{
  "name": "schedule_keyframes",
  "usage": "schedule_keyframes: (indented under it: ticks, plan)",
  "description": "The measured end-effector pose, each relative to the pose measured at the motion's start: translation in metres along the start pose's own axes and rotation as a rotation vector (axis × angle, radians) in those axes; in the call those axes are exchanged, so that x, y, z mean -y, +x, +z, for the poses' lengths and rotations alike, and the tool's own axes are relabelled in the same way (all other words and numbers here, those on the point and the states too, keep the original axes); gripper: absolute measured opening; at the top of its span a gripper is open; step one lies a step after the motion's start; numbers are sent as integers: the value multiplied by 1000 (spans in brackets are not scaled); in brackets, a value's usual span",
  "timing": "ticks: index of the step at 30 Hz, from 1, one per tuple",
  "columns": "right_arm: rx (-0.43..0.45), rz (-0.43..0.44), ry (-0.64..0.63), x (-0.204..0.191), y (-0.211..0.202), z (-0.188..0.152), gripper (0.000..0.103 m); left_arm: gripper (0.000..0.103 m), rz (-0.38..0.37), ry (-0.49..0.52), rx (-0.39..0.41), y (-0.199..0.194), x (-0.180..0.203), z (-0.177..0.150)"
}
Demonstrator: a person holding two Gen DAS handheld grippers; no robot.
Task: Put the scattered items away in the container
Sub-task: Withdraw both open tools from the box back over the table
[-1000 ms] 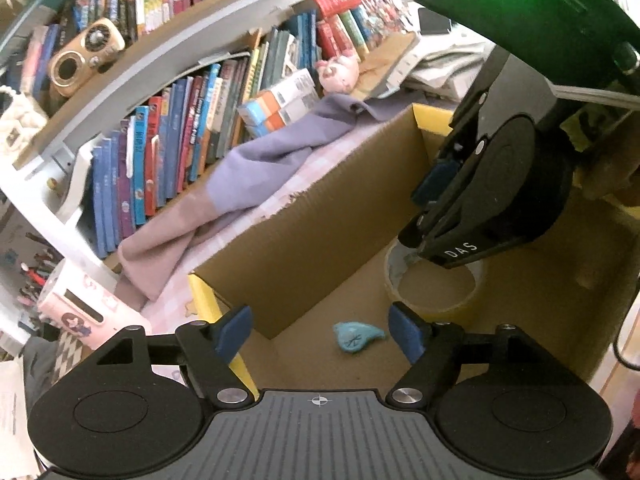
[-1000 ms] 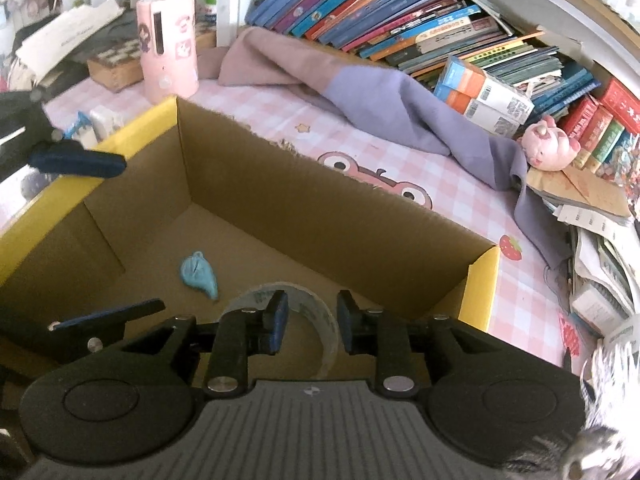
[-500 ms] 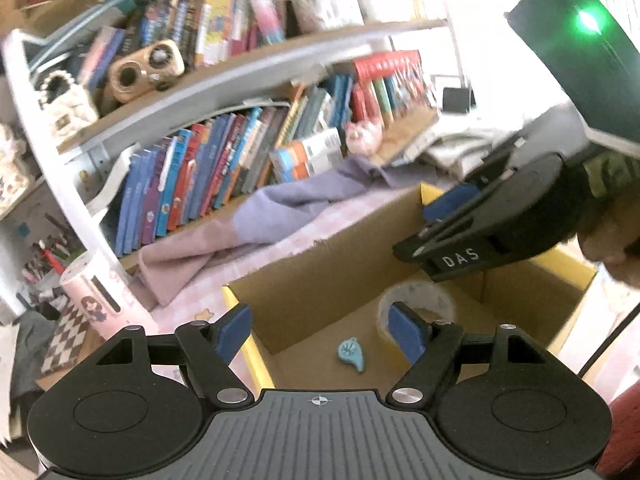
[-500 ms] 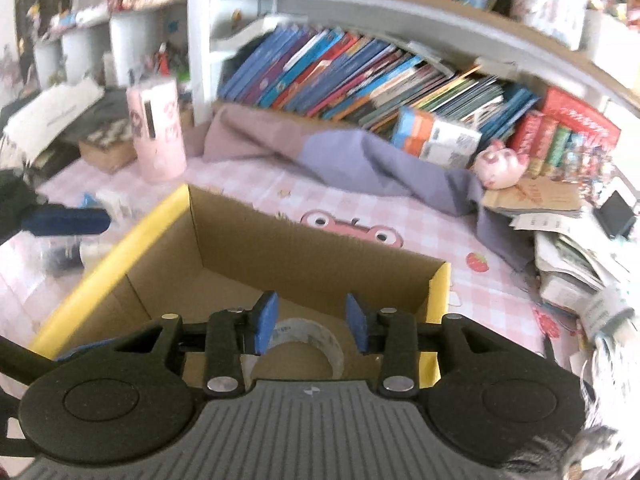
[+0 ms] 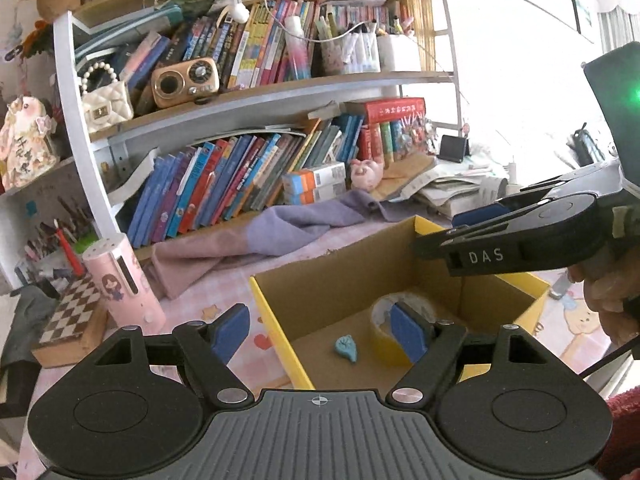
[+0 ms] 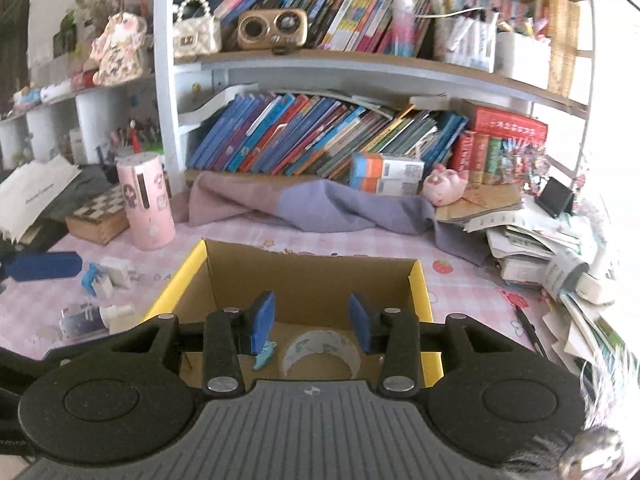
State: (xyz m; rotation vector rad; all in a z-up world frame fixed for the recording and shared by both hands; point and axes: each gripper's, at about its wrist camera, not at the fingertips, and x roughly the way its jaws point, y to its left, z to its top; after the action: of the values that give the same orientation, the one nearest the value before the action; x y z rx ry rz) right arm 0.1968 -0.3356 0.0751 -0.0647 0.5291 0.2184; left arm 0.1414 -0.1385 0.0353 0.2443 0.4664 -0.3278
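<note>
Now that both grippers have pulled up and back out of the cardboard box (image 6: 308, 276), I see the whole yellow-edged rim instead of only its inside. My right gripper (image 6: 310, 322) has just been opening its jaws; the pads stand apart with nothing between them, and the tape roll (image 6: 322, 350) lies free on the box floor below. So that drop is done. The small teal piece (image 5: 347, 347) lies just left of the roll, also on the floor. My left gripper (image 5: 318, 334) stands wide apart and empty, hanging over the near left corner of the box.

What's left, as I judge it: stray items on the pink checked table (image 6: 240, 240), left of the box. There's a small white-capped bottle (image 6: 90, 318) near the front and a blue-and-white packet (image 6: 106, 276) just behind it. The left gripper is nearer those, so it probably goes next. Box has plenty of room.
</note>
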Motion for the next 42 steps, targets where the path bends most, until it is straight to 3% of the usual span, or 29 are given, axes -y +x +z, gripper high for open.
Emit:
schedule_keyframes:
  ticks: [10, 25, 42]
  plan:
    - [4, -90, 88, -35, -26, -25, 41, 80, -32, -38, -20, -37, -28, -33]
    - [-41, -148, 101, -119, -71, -73, 46, 80, -72, -68, -63, -94, -62, -85]
    - [-128, -101, 78, -182, -88, -108, 50, 81, -38, -107, -118, -130, -86, -125]
